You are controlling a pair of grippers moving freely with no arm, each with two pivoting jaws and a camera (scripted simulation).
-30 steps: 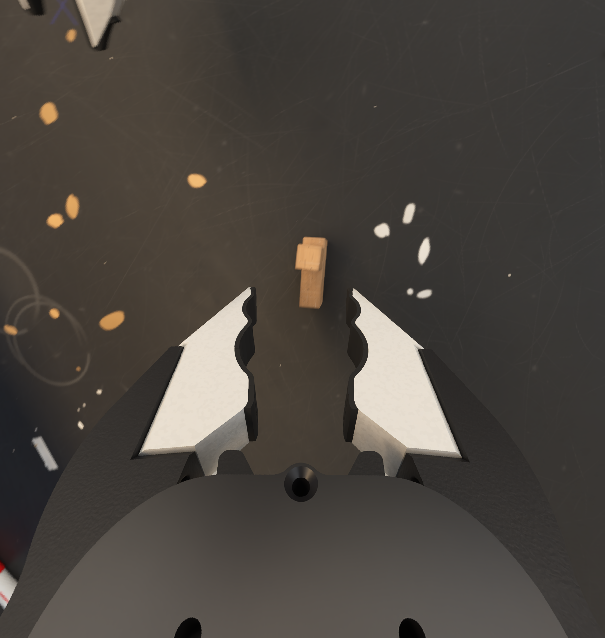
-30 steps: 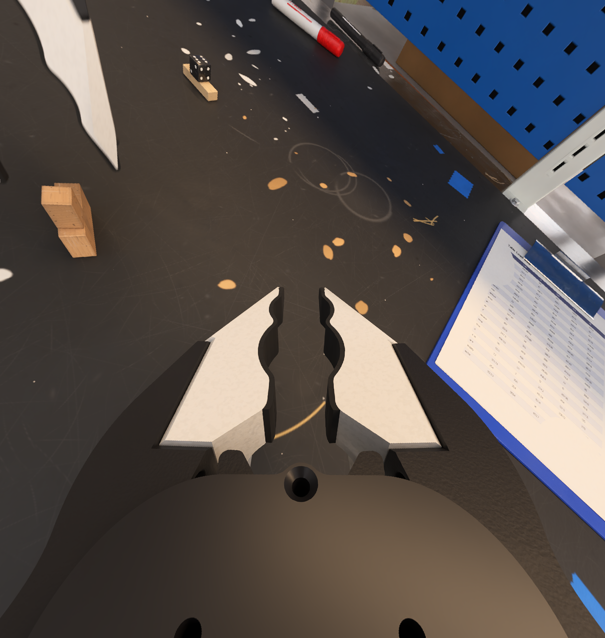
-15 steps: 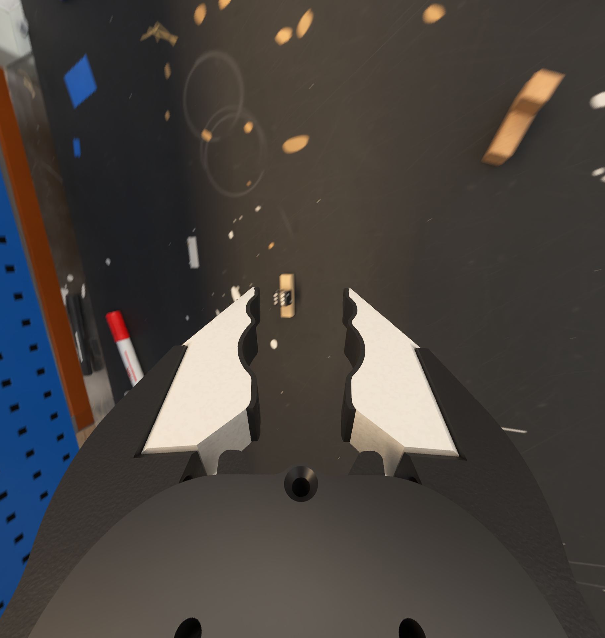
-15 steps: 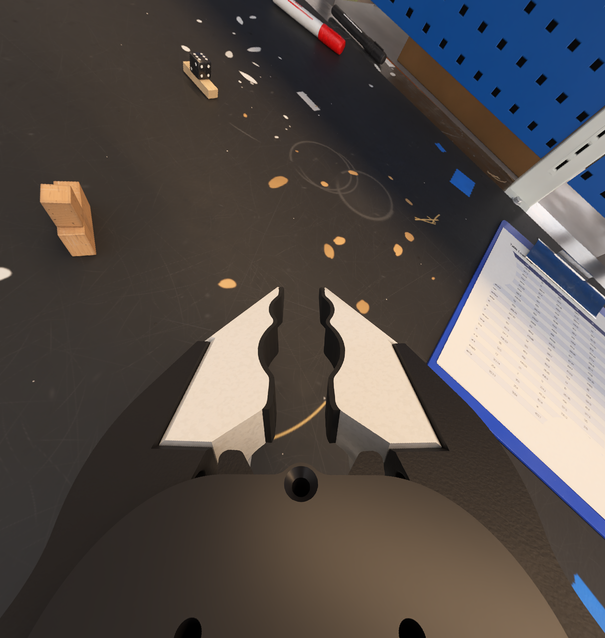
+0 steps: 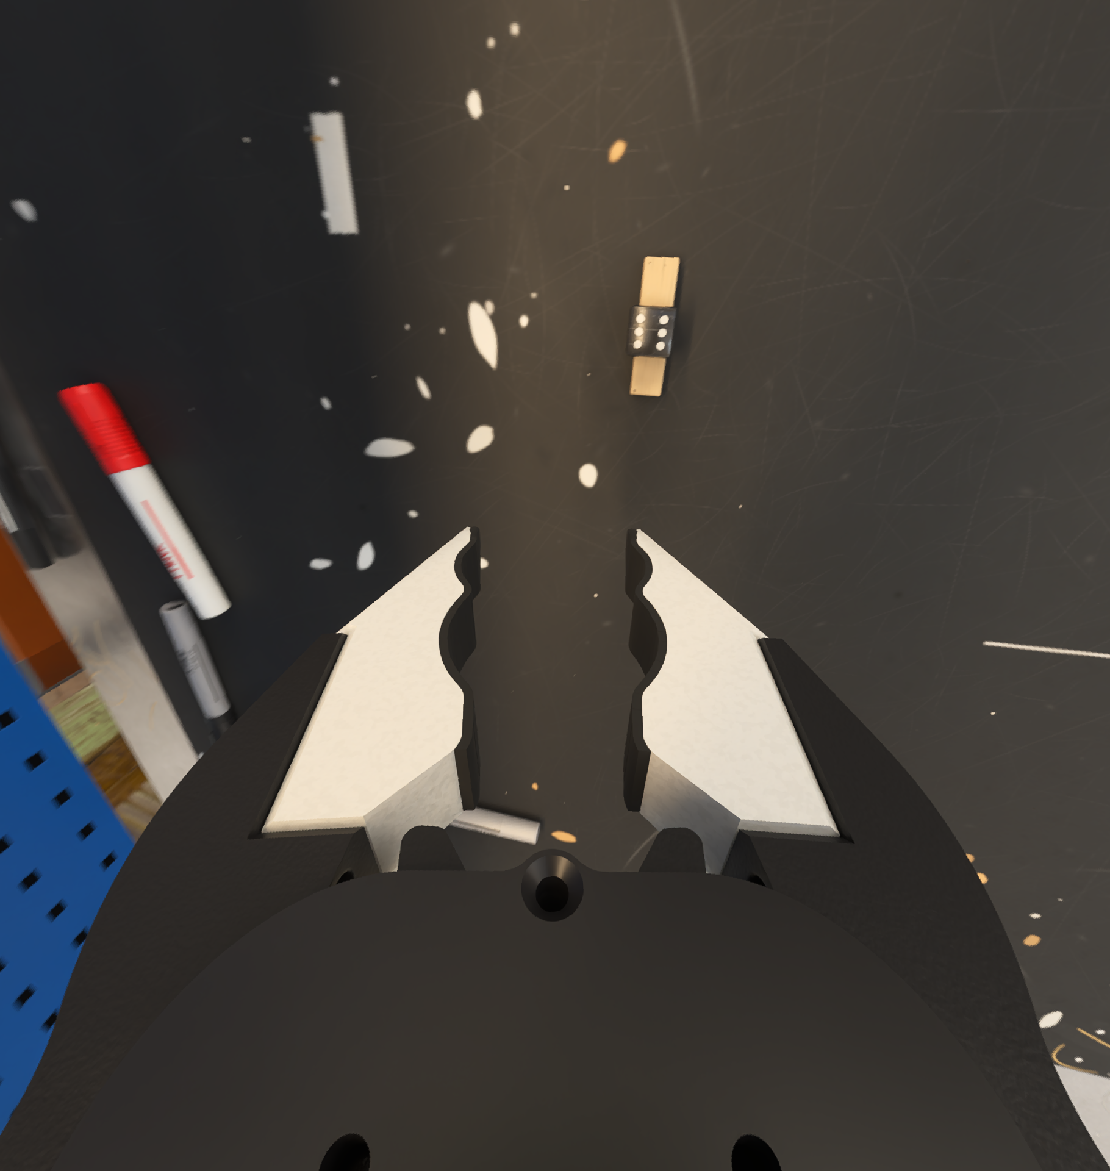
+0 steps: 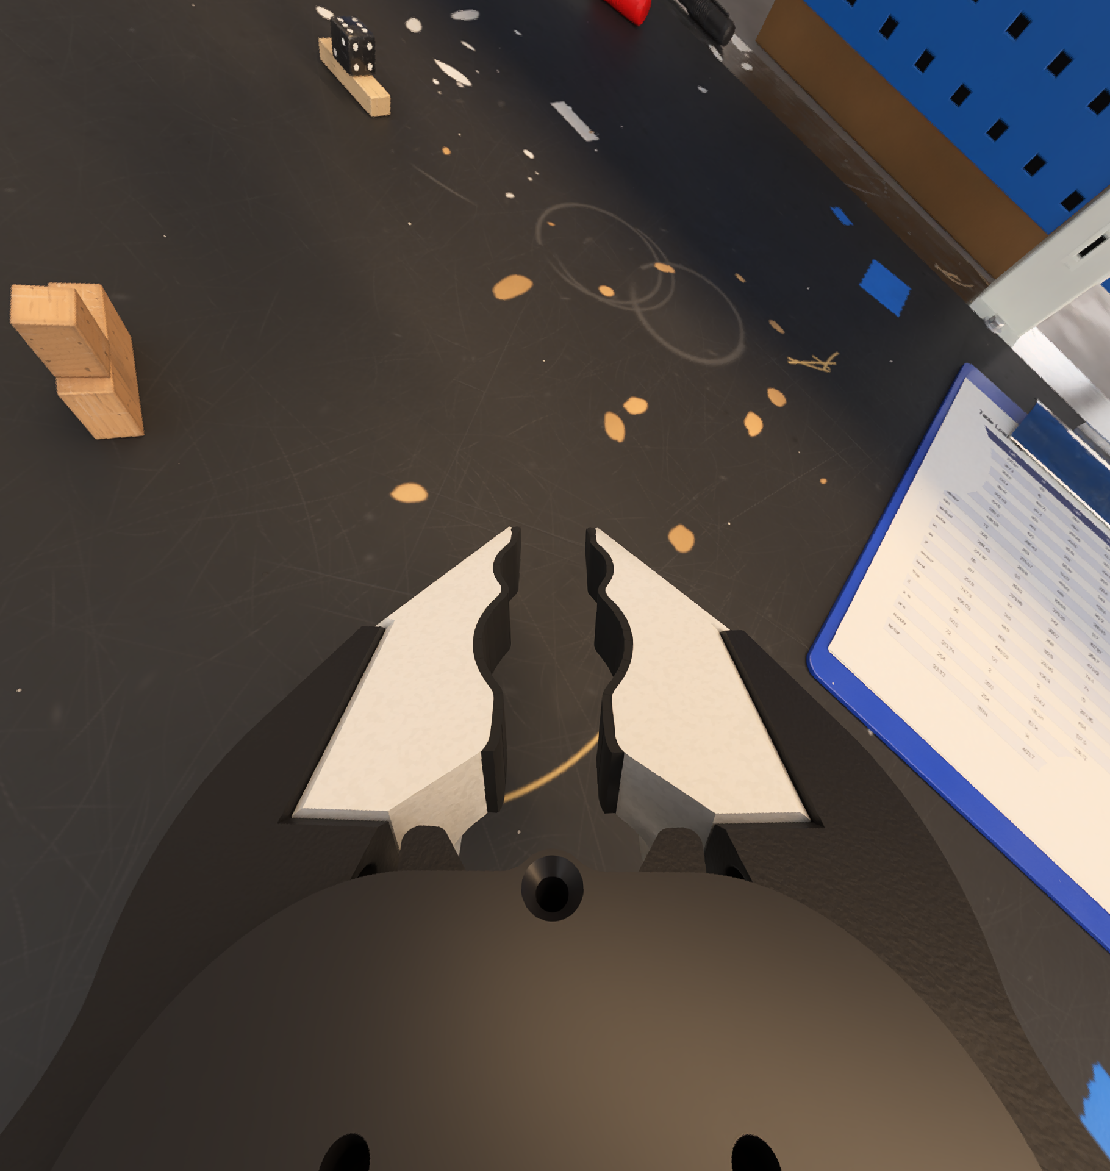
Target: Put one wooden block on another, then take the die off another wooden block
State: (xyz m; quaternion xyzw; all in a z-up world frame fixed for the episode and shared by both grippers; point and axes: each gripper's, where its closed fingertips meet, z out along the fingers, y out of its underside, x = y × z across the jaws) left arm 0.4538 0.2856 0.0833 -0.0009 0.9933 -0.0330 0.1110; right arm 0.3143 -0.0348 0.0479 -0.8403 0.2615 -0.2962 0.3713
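Note:
A black die (image 5: 651, 329) with white pips sits on a thin wooden block (image 5: 647, 379) on the dark table. My left gripper (image 5: 551, 538) is open and empty, above the table, with the die ahead and slightly right of its fingertips. In the right wrist view the die (image 6: 353, 44) and its block (image 6: 367, 95) are at the far top left. Two wooden blocks stacked one on another (image 6: 80, 355) stand at the left. My right gripper (image 6: 552, 538) is open with a narrow gap and empty, above bare table.
A red-capped marker (image 5: 140, 494) and dark pens (image 5: 194, 671) lie left of my left gripper by a blue pegboard (image 5: 26, 855). A blue clipboard with a sheet (image 6: 1009, 646) lies right of my right gripper. A blue pegboard wall (image 6: 983, 82) and a metal rail (image 6: 1059, 266) bound the table's far right.
My left gripper has left the stacked blocks and swung toward the die on its block, which is now much closer. The right gripper has shifted slightly forward; its jaws are unchanged.

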